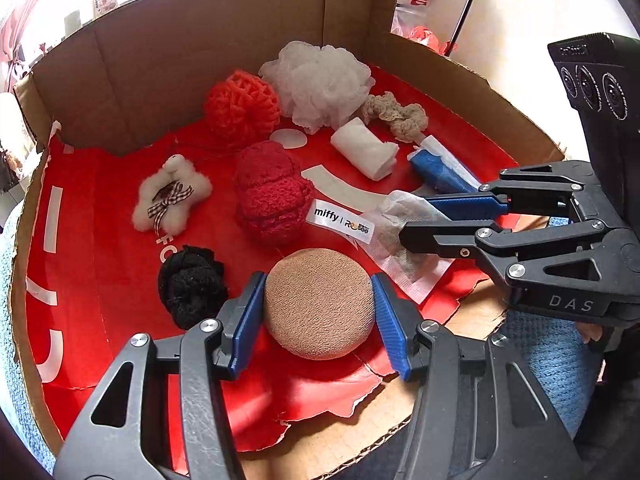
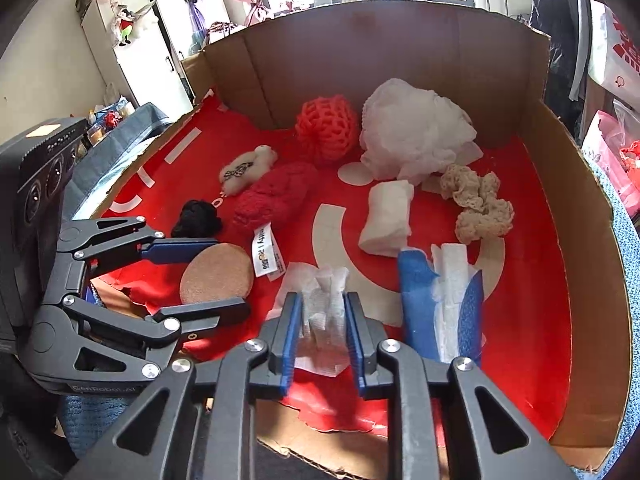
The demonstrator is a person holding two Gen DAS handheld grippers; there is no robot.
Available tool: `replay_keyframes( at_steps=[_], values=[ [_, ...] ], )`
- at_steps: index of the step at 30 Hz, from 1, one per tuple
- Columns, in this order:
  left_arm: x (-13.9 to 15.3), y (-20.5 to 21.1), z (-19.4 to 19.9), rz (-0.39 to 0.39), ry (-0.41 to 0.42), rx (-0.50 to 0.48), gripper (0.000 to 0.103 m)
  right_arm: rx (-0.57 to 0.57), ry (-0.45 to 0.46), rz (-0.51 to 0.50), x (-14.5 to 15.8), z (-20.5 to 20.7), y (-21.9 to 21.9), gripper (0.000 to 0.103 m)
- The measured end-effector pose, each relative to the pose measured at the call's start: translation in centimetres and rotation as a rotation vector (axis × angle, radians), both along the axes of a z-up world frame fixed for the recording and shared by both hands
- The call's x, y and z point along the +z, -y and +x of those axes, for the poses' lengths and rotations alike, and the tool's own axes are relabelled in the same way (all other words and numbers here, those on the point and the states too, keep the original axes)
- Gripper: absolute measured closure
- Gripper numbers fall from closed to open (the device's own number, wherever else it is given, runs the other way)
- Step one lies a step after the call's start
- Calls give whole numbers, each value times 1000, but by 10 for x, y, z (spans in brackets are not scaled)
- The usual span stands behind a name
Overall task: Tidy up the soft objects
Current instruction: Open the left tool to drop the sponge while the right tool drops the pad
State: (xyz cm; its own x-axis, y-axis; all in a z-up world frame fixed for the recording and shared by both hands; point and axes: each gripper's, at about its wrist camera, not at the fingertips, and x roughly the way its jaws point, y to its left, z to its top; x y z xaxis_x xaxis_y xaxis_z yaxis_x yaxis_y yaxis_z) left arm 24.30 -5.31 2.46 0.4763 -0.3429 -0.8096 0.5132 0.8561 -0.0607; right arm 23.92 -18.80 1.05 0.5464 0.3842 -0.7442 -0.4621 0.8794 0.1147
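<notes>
A tan round puff point(image 1: 318, 312) lies on the red floor of the cardboard box point(image 1: 168, 48). My left gripper point(image 1: 317, 280) is shut on the puff, one blue pad against each side. In the right wrist view the puff point(image 2: 218, 276) sits between the left gripper's point(image 2: 230, 274) fingers. A white gauze sachet point(image 2: 324, 308) lies between the pads of my right gripper point(image 2: 322, 300), which stand slightly off it, open. The left wrist view shows the sachet point(image 1: 404, 216) and the right gripper point(image 1: 416, 216) to the right of the puff.
Also in the box are a white mesh pouf point(image 1: 320, 80), an orange crocheted ball point(image 1: 240, 104), a dark red knit piece point(image 1: 268, 196), a fluffy white toy point(image 1: 172, 196), a black scrunchie point(image 1: 192, 280), a beige scrunchie point(image 1: 396, 114), a white cloth roll point(image 1: 364, 152) and a blue-and-white roll point(image 1: 436, 172).
</notes>
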Motion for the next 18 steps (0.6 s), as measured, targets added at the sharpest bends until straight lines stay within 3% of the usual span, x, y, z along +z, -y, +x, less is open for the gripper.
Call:
replay_keyframes(
  at_steps=[18],
  values=[
    [-1, 2, 0, 10, 21, 0, 43, 1, 30, -29, 4, -4, 2, 60]
  ],
)
